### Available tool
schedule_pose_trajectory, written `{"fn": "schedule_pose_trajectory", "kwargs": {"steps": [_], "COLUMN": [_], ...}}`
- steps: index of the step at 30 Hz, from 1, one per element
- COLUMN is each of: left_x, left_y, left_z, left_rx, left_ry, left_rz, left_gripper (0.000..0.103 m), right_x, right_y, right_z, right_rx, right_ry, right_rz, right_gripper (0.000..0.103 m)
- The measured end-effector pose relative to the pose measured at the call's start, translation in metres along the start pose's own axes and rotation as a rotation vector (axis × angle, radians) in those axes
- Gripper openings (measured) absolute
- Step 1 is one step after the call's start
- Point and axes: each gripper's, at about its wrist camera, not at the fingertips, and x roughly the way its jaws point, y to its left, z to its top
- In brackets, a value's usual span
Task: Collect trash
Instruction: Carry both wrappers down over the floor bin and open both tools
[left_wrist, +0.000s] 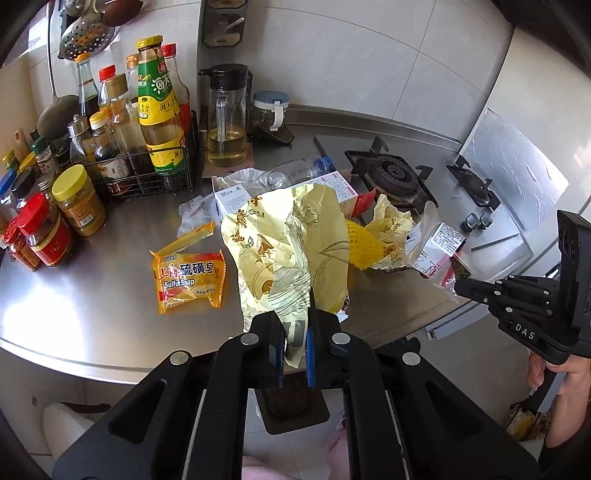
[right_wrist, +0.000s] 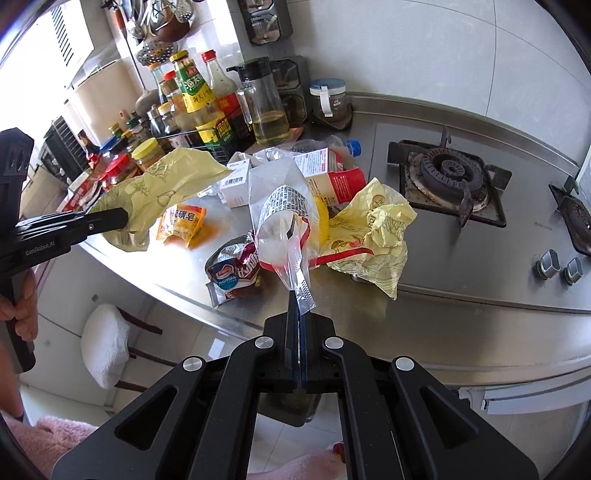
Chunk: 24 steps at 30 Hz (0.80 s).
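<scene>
Fingers (left_wrist: 295, 354) of the left gripper clench a pale yellow wrapper (left_wrist: 291, 243), right fingers (right_wrist: 298, 332) pinch a clear plastic bag (right_wrist: 280, 221), both dangling beyond the tips above the table (right_wrist: 461, 325); carry them clear without snagging

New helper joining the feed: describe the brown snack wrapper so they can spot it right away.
Start at the steel counter left of the gas burner and follow its rounded front edge. The brown snack wrapper lies there, just left of the clear bag held by the right tongs. It alone is shiny dark brown with a blue label; nearby wrappers are yellow.
</scene>
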Motion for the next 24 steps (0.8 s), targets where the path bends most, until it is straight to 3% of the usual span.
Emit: {"fn": "schedule_pose_trajectory", "kwargs": {"steps": [6,12,17,24], "left_x": [-0.032,-0.051,-0.04,0.007], "left_y": [-0.004,-0.003,0.001,0.001], "left_z": [-0.021,-0.066,-0.117,-0.17], "left_rx": [0.011,0.016,-0.001,-0.013], "left_ry": [-0.02,0.01,0.086,0.242], "left_rz": [-0.027,-0.06,-0.078,-0.095], "left_gripper": [0.007,0.007,0.007,0.007], "right_x": [-0.023,-0.037,-0.021,0.031], "right_y": [0.017,0.036,0.047,0.047], "right_z": [-0.021,-0.064,-0.11,-0.16], "right_rx": [-0.016,0.0,0.024,0.071], "right_ry": [-0.003,0.025,0.132,0.303], "right_rz": [-0.014,0.013,0.043,0.076], "right_gripper": [0.002,0.002,0.002,0.002]}}
